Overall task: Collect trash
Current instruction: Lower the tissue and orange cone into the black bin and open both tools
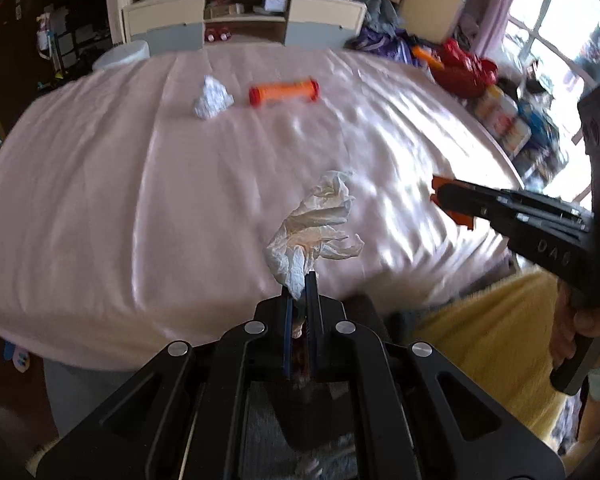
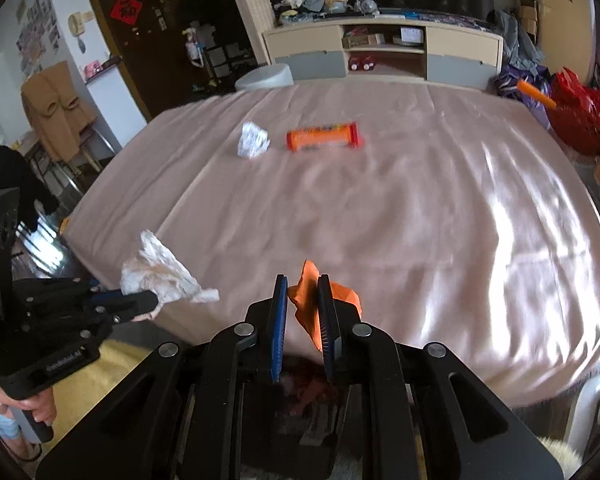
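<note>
Left gripper (image 1: pixel 300 280) points down-forward, jaws clamped — in the right view it sits at 9 o'clock. Right gripper (image 2: pixel 304 292) likewise clamped, at 3 o'clock in the left view.

I can't read the label on the orange tube (image 2: pixel 323 135) beside the crumpled paper ball (image 2: pixel 253 140); it's blurred. Clutter past the bed (image 1: pixel 100 184) smears, and my right gripper (image 1: pixel 436 196) hides most of its orange scrap (image 1: pixel 462 219).

Left gripper (image 1: pixel 300 282): matte black linkage frame, round silver screw heads, blue-padded fingers (image 1: pixel 287 320). Right gripper (image 2: pixel 302 300): same black frame, silver screws, ribbed blue finger pads, raised lettering on its side, black pistol-style handle.
</note>
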### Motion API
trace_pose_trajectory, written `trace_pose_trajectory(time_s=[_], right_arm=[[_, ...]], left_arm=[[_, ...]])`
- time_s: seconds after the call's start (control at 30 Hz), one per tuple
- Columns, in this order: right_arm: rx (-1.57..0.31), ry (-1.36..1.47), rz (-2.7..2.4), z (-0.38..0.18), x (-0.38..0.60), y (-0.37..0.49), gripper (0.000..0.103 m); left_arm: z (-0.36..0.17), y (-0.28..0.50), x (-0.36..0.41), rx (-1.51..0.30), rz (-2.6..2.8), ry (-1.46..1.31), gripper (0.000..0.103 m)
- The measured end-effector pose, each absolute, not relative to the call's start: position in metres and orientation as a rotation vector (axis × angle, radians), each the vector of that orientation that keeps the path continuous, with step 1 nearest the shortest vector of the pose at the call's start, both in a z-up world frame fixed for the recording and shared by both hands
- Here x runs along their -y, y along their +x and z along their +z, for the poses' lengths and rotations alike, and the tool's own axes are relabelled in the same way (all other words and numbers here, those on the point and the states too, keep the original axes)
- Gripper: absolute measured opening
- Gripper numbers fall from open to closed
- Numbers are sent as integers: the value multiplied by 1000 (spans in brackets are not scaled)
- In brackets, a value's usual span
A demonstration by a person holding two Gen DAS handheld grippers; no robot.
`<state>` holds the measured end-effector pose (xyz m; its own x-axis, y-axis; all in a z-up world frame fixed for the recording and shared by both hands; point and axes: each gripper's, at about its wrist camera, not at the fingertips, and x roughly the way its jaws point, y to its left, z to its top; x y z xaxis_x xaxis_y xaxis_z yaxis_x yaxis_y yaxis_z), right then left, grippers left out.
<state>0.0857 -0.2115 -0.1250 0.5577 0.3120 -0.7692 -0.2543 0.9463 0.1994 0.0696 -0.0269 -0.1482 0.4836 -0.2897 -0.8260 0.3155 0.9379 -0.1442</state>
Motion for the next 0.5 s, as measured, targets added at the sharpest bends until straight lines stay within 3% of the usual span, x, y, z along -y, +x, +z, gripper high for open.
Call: trace_pose_trajectory(time_s=[0.5], right_arm=[[-1131,129,352,-220,203,38,17]], left_arm=[[-247,19,39,-1194,-402,21,4]])
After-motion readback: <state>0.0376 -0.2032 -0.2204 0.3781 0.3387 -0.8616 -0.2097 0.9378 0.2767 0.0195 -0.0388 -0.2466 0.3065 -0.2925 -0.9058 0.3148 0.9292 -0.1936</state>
